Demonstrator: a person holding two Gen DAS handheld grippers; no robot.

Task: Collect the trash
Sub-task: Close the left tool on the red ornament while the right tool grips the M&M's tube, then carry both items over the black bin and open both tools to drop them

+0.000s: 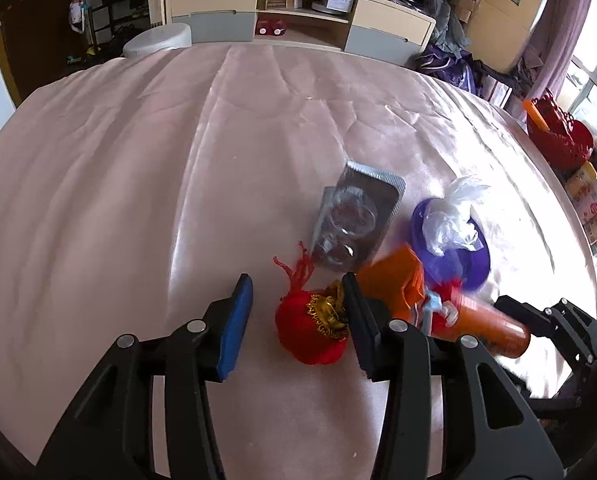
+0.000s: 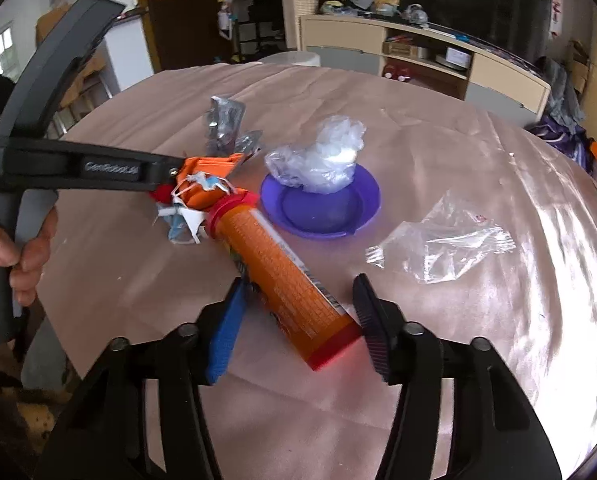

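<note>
Trash lies on a round table with a pink cloth (image 1: 138, 200). My left gripper (image 1: 298, 320) is open around a red pouch with gold trim (image 1: 312, 330). Beyond it lie a silver blister pack (image 1: 354, 220), an orange carton (image 1: 394, 284) and a purple dish (image 1: 458, 248) holding crumpled clear plastic (image 1: 454, 216). My right gripper (image 2: 298, 320) is open around the base end of an orange tube (image 2: 286, 276) that lies on the cloth. A clear plastic bag (image 2: 442, 244) lies to the right. The purple dish (image 2: 322, 208) and the left gripper's arm (image 2: 78, 168) show in the right wrist view.
A crumpled face mask (image 2: 186, 216) lies by the tube's red cap. A low cabinet (image 1: 298, 12) stands behind the table. A red basket (image 1: 558, 136) and jars sit at the right edge. A white stool (image 1: 158, 38) is at the far side.
</note>
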